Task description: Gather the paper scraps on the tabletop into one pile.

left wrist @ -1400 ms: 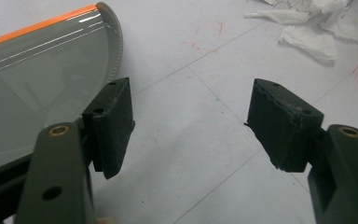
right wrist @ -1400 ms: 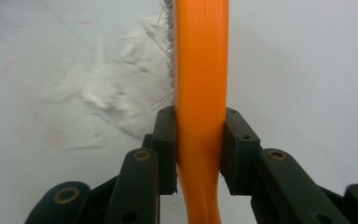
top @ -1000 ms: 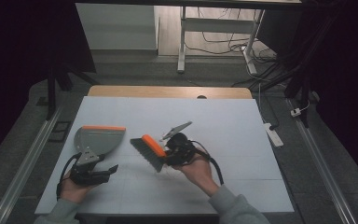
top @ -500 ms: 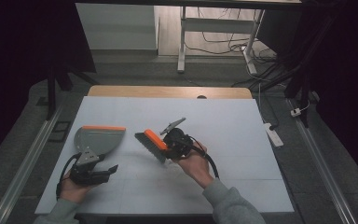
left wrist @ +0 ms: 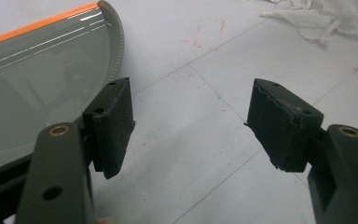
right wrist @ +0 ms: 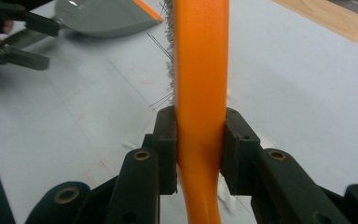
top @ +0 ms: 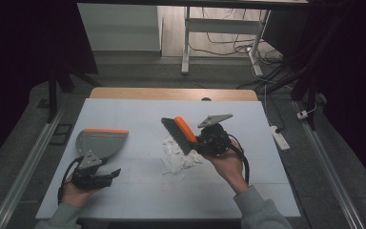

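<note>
- The right claw point(top: 201, 141) is squeezed tight on the orange handle of the brush point(top: 180, 134). In the right gripper view its two black jaws press the handle point(right wrist: 200, 93) from both sides.
- The brush sticks up and away from that claw, with its bristles lifted off the table point(top: 138, 188).
- A little heap of torn white paper bits point(top: 177, 157) lies just below the right claw and the brush, on the table.
- The left claw point(top: 106, 175) is wide open and holds nothing. In the left gripper view there is only bare table between its jaws.
- The grey dustpan point(top: 100, 144) with the orange edge lies just ahead of the left claw, a bit to one side. It may be brushing one jaw, but I cannot be sure from here.
- The step in hand looks like getting ready to sweep: the brush is held, the pan is not.
- Next, I think the left claw needs to grab the dustpan and set its orange edge near the paper bits.
- Then the right claw should lower the bristles behind the heap and push the bits toward the pan.
</note>
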### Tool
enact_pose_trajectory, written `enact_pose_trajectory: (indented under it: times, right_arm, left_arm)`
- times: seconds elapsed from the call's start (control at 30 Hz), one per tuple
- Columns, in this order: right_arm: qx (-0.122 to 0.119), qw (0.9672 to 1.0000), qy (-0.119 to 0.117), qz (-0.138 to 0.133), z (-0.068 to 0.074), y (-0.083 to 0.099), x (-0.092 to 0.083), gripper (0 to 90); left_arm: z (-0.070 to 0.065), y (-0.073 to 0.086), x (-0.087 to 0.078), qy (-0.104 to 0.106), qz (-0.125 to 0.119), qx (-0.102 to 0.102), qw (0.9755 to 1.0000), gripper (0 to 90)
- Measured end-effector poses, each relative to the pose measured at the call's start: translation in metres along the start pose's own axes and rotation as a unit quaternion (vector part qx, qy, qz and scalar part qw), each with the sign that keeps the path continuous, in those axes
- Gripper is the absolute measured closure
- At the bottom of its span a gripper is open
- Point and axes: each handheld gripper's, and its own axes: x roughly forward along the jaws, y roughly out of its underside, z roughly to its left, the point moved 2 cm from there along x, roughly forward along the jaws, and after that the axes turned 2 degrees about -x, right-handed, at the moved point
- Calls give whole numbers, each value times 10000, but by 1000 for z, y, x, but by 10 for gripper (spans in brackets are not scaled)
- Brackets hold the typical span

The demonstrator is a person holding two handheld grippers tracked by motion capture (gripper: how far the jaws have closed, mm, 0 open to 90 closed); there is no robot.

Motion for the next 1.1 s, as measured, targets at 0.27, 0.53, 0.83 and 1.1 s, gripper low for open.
enact_pose_trajectory:
  times: [0.27, 0.53, 0.83, 1.1]
  right_arm:
    - [201, 9996, 189, 38, -19, 30, -12, 703]
    - [414, 9979, 484, 70, -39, 72, -28, 703]
    - [598, 9952, 771, -58, -54, 111, -46, 703]
    - [649, 9933, 952, -132, -61, 141, -55, 703]
  left_arm:
    - [0, 0, 0, -14, 10, 3, 10000, 321]
    - [0, 0, 1, -58, 20, 6, 10000, 321]
    - [-1, 0, 1, -64, -3, 35, 10000, 321]
    - [-2, 0, 0, -87, -21, 66, 9999, 321]
